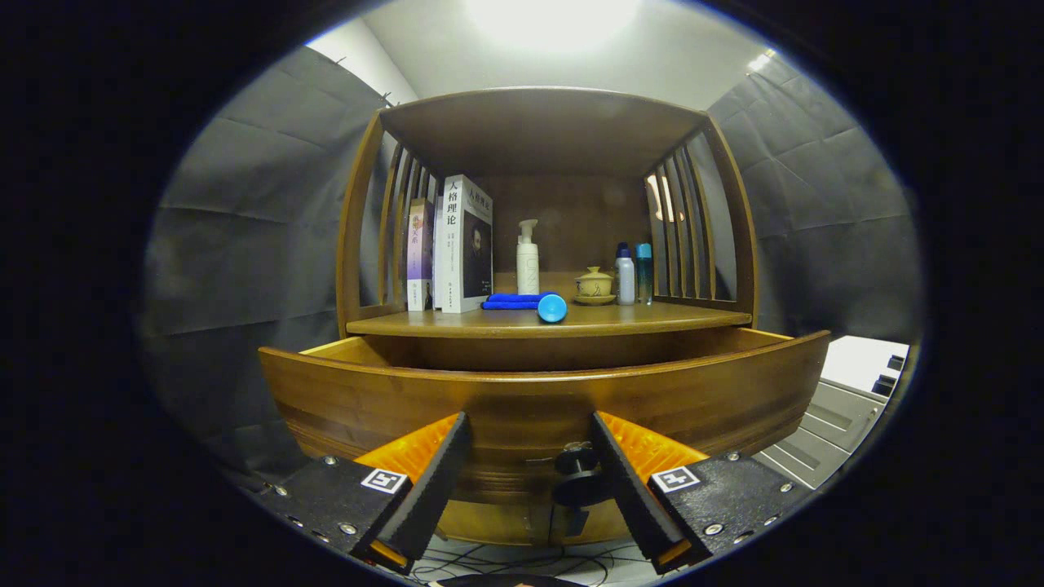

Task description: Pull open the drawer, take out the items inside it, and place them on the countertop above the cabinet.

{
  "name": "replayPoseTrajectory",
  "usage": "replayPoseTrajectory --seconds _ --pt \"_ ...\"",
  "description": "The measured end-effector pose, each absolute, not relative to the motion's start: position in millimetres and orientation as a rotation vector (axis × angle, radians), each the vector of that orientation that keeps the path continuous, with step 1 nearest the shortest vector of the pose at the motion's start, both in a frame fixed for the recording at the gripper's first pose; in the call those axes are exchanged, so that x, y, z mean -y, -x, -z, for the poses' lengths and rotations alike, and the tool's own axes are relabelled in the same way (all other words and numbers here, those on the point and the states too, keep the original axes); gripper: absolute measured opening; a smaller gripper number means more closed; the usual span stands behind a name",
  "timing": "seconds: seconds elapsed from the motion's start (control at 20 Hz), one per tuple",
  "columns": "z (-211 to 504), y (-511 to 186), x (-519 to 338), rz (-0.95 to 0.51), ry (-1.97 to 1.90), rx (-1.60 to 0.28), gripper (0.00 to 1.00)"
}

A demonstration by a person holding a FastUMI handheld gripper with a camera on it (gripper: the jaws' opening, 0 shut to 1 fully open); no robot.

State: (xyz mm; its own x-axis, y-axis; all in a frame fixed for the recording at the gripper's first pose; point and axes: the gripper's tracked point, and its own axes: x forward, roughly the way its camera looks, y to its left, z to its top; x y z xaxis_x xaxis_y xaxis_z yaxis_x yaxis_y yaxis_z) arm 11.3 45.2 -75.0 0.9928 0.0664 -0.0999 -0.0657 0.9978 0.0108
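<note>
The wooden drawer (538, 391) is pulled out toward me, and its curved front panel hides the inside. My gripper (530, 424) stands open right in front of that panel, with the fingers spread wide. The dark drawer knob (577, 474) sits between the fingers, close against the right one and apart from the left one. Above the drawer runs the countertop (652, 319). A blue cylinder (552, 308) lies on its side at the countertop's front edge, beside a folded blue cloth (512, 301).
On the countertop stand two books (463, 244) at the left, a white pump bottle (528, 261), a lidded tea bowl (594, 285) and two small bottles (634, 275) at the right. Slatted sides and a top board enclose the shelf. Cables lie on the floor below.
</note>
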Motion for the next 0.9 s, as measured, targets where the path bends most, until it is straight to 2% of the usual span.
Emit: replayPoseTrajectory --seconds 0.9 --pt "80 -55 -47 -0.064 0.017 -0.128 0.93"
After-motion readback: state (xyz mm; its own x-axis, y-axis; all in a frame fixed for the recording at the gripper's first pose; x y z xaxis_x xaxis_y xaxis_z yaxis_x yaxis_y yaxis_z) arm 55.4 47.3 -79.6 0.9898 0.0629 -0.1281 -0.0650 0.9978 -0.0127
